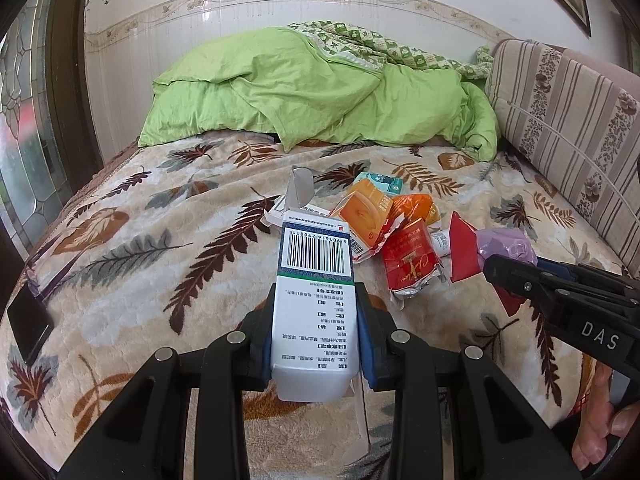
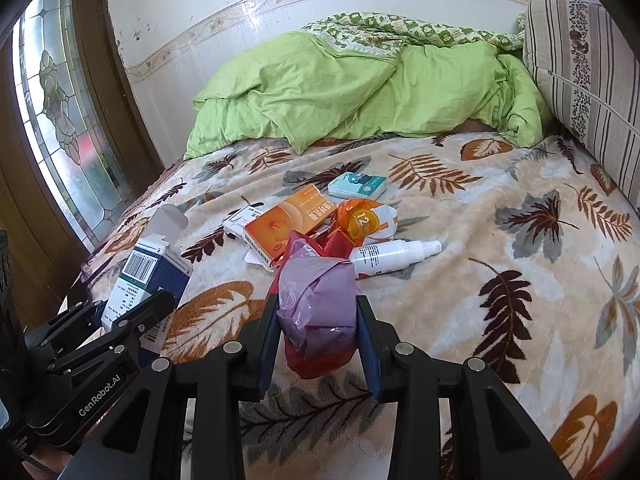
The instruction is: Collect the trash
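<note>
My left gripper (image 1: 316,312) is shut on a white and blue carton box (image 1: 316,280) with a barcode, held above the bed; it also shows in the right wrist view (image 2: 144,276). My right gripper (image 2: 318,320) is shut on a purple plastic bag (image 2: 316,304) with red plastic under it, also seen in the left wrist view (image 1: 506,244). A trash pile lies ahead on the blanket: an orange box (image 2: 288,220), an orange wrapper (image 2: 362,220), a white spray bottle (image 2: 392,254), a teal packet (image 2: 358,186), a white box (image 2: 240,222) and a red foil pack (image 1: 412,264).
The bed has a leaf-patterned blanket (image 2: 480,220). A green duvet (image 2: 340,92) is heaped at the far end by the tiled wall. A striped cushion (image 2: 584,72) stands on the right. A glass door (image 2: 60,120) is at left. A black phone (image 1: 28,320) lies at the bed's left edge.
</note>
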Demonstrator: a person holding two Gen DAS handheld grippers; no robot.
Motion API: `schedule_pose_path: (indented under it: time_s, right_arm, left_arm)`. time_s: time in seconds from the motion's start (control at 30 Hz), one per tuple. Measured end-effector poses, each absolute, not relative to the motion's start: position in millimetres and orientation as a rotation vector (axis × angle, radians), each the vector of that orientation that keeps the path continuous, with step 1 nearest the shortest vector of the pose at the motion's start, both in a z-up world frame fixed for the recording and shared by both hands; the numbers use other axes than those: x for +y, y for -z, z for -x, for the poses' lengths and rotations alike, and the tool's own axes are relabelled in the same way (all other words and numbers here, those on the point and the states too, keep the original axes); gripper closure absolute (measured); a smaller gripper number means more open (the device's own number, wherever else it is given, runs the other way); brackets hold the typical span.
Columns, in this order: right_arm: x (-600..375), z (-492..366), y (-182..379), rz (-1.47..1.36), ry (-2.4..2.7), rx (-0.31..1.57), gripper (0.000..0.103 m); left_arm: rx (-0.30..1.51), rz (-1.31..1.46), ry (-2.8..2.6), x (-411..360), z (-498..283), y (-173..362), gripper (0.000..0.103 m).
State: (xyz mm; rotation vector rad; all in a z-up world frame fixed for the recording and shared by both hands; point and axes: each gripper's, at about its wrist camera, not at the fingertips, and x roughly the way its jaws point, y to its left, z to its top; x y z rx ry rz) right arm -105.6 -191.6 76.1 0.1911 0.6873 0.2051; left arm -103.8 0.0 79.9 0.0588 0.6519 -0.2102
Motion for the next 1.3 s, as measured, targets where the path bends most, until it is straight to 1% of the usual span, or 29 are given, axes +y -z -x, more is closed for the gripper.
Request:
schedule_pose_path:
  time_s: [1.3]
  right_arm:
    - [-192.6, 105.2, -75.8, -0.198, -0.202, 0.68, 0.065]
  left_arm:
    - [0.647, -0.06, 0.214, 0.1, 105.2, -79.8, 0.071]
